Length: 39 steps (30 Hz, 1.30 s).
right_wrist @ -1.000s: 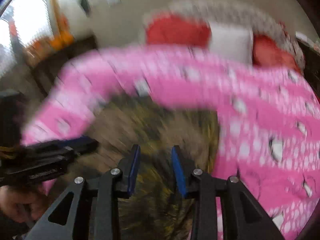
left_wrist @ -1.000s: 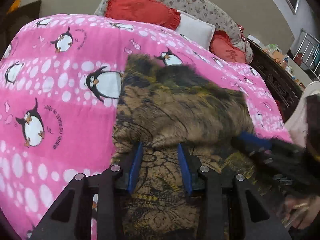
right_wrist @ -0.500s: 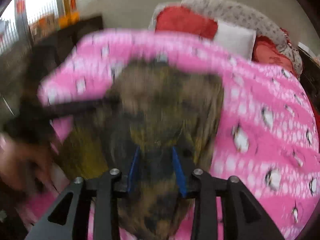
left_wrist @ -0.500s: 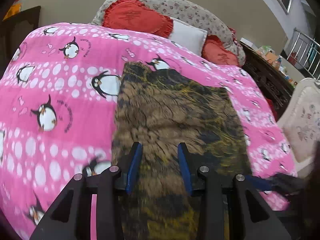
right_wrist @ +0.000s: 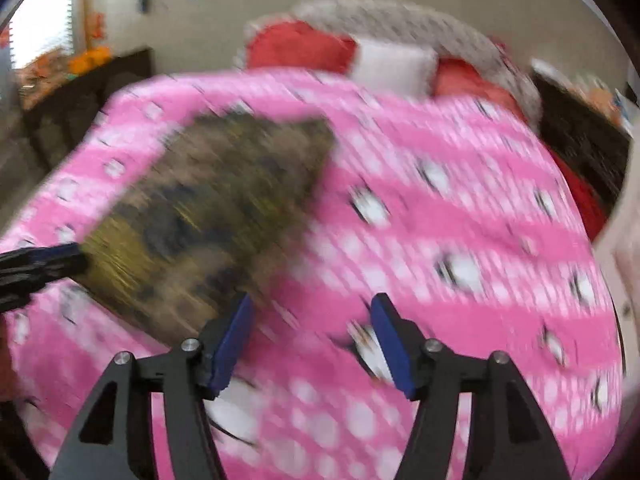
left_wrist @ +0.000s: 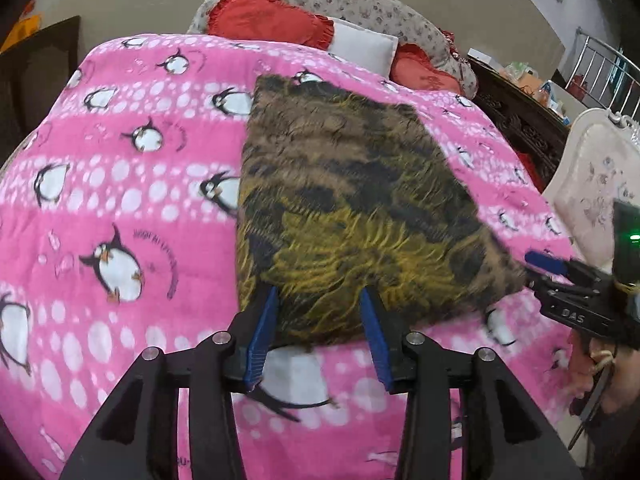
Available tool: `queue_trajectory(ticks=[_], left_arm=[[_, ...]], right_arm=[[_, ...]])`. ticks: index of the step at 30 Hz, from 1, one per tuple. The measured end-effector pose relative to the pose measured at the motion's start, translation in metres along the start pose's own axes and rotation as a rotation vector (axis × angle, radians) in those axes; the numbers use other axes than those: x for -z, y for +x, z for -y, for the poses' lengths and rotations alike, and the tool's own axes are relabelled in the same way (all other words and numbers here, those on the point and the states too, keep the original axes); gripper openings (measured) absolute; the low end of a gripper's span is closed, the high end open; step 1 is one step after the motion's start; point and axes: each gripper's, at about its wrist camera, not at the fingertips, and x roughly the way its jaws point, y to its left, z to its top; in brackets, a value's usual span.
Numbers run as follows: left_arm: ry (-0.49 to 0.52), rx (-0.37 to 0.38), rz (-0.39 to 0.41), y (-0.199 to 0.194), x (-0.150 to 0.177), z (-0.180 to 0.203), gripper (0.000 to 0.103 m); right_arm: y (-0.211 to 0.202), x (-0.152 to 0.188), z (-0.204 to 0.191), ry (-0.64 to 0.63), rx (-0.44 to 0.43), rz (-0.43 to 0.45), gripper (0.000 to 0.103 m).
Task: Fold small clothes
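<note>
Brown-and-yellow patterned cloth (left_wrist: 352,208) lies spread on the pink penguin blanket (left_wrist: 120,208), folds seemingly unfinished; left gripper (left_wrist: 318,332) loosening at its hem, right gripper (right_wrist: 312,340) just opened, empty.

Pink penguin-print blanket (left_wrist: 120,208) covers the bed. At its head — two red cushions (left_wrist: 264,20), a white pillow (left_wrist: 364,46), a floral grey bolster (left_wrist: 360,4). Right side — dark carved furniture (left_wrist: 520,128), cream padded chair (left_wrist: 592,184).

Left gripper (left_wrist: 318,326): jaws slightly parted, just opening, angled downward. Right gripper (right_wrist: 312,340): jaws wide, just opening, nothing between.
</note>
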Motion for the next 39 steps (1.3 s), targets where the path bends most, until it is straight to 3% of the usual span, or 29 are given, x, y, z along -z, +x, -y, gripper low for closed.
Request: queue_trajectory(ticks=[2,3,5,7,9,13,16,24,32,39], left_arm=[[-0.004,0.01,-0.004,0.004,0.005,-0.002,0.032],[0.005,0.016,-0.001,0.004,0.006,0.0,0.035],[0.029,0.032,-0.006,0.008,0.007,0.004,0.053],[0.068,0.015,-0.014,0.011,0.009,0.012,0.061],[0.109,-0.016,-0.02,0.014,0.011,0.021,0.066],[0.158,-0.073,-0.041,0.021,0.013,0.031,0.075],[0.18,-0.145,-0.106,0.035,0.015,0.036,0.088],[0.156,-0.144,-0.109,0.036,0.015,0.032,0.088],[0.164,-0.151,-0.099,0.036,0.017,0.033,0.088],[0.166,-0.148,-0.09,0.035,0.018,0.032,0.088]], right_arm=[[0.023,0.018,0.017,0.056,0.041,-0.107,0.065],[0.023,0.023,0.017,0.044,0.034,-0.084,0.066],[0.019,0.028,0.009,-0.008,0.049,-0.077,0.076],[0.019,0.028,-0.004,-0.07,0.101,-0.092,0.095],[0.019,0.029,-0.005,-0.07,0.146,-0.095,0.101],[0.018,0.033,0.006,0.004,0.12,-0.087,0.103],[0.02,0.037,-0.001,0.0,0.172,-0.062,0.103],[0.02,0.042,-0.013,-0.031,0.249,-0.024,0.103],[0.023,0.042,-0.006,0.003,0.211,-0.04,0.103],[0.022,0.043,-0.008,-0.019,0.246,-0.019,0.103]])
